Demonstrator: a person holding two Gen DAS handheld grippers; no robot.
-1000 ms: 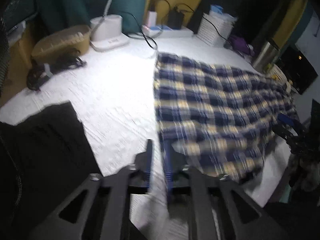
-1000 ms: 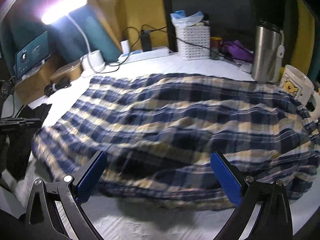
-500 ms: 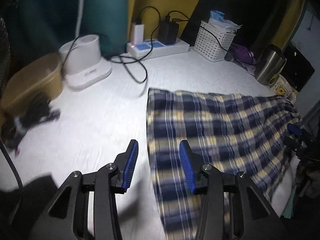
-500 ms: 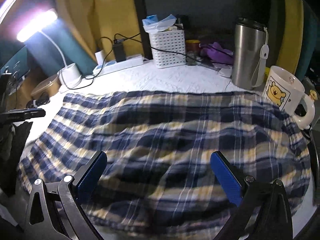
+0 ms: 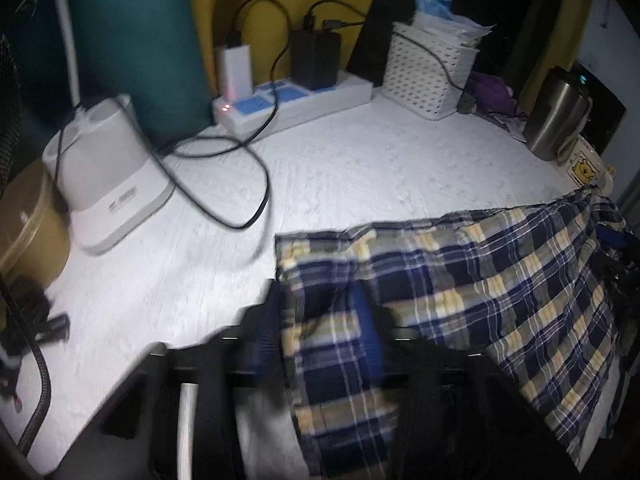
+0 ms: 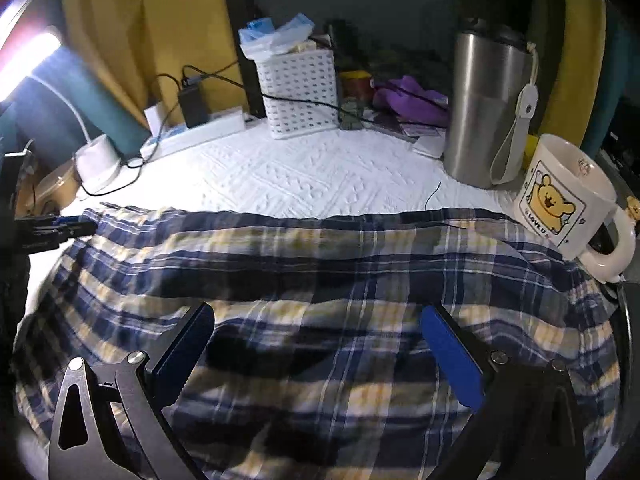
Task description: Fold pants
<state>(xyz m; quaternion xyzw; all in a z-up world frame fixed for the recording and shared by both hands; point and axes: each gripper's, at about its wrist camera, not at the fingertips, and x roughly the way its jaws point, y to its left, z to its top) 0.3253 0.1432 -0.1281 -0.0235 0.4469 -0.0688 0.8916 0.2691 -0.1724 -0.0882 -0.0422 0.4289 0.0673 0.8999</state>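
- The plaid pants (image 6: 320,300) lie spread across the near half of the white counter (image 6: 312,172), their far edge running side to side and their right end touching the bear mug (image 6: 560,204).
- The left tongs (image 5: 320,320) have just been closing, with the left end of the cloth between the pads; in the blurred left wrist view they look to be pinching that edge, though how firmly I cannot tell.
- The right tongs (image 6: 320,356) hang spread wide above the middle of the fabric, gripping nothing.
- To do this step well, I judge the left grip should take both layers of the hem, not only the top one, before any lift.
- The right tongs would best come down on a matching edge, so the two grips carry the cloth evenly and the fold line stays straight.
- Keep the lift low and the cloth taut between the grips, so no sag drags wrinkles under the fold.
- Mind the steel tumbler (image 6: 484,108) near the mug: a wide swing of cloth could tip either.
- The loose black cable (image 5: 224,184) lies well left of the pants.
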